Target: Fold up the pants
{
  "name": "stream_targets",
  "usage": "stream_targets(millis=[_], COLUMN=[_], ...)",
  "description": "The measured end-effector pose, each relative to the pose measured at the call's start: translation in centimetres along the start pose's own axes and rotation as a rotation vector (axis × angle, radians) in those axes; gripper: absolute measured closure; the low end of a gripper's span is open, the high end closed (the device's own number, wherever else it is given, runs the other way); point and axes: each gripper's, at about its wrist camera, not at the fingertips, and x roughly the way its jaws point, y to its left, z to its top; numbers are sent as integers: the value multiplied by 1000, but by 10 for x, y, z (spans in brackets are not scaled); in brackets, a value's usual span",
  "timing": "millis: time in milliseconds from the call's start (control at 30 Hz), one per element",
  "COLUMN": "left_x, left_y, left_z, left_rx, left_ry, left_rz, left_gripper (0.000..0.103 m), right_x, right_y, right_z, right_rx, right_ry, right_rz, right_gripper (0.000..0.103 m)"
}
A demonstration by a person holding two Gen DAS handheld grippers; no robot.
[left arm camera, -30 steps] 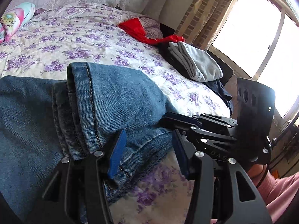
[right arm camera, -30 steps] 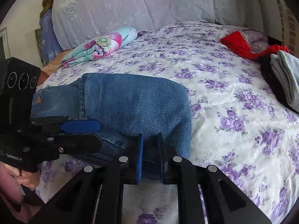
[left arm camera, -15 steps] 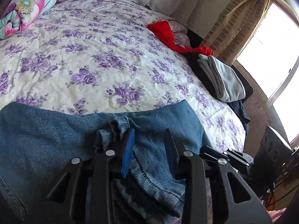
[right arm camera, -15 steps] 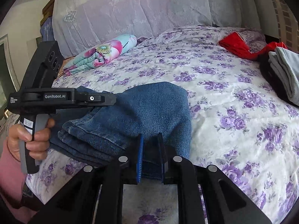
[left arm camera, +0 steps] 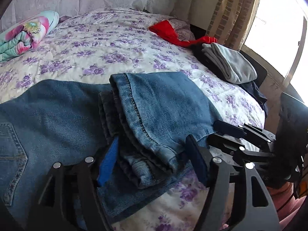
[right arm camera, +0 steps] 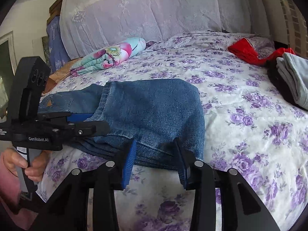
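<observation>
The blue denim pants (left arm camera: pixel 157 111) lie folded on the floral bedspread (left arm camera: pixel 100 44), leg hems laid over the seat part; they also show in the right wrist view (right arm camera: pixel 154 107). My left gripper (left arm camera: pixel 152 165) is open, its blue pads on either side of the stacked hems at the near edge, not clamping them. My right gripper (right arm camera: pixel 156 161) is open at the folded end of the pants, which lies between its pads without being clamped. The left gripper also shows in the right wrist view (right arm camera: pixel 84 123), and the right gripper in the left wrist view (left arm camera: pixel 227 132).
A rolled flowery blanket (right arm camera: pixel 109 55) lies at the head of the bed. A red garment (right arm camera: pixel 248 52) and a pile of folded grey and dark clothes (right arm camera: pixel 292 77) sit at the bed's right edge. A bright window (left arm camera: pixel 277 23) is to the right.
Both grippers have opened and let go of the denim. The leg hems, lifted and carried over half a second ago, now lie flat on top of the pants.
</observation>
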Motion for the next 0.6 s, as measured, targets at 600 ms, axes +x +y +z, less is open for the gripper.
stream_targets(millis=[600], left_x=[-218], left_y=[155], left_z=[-46], left_rx=[-427], left_ry=[-292], left_rz=[466], left_gripper=[5], right_x=[-14], right_y=[155], right_z=[32], right_rx=[-368], right_ry=[-135], right_rz=[243], right_gripper=[26])
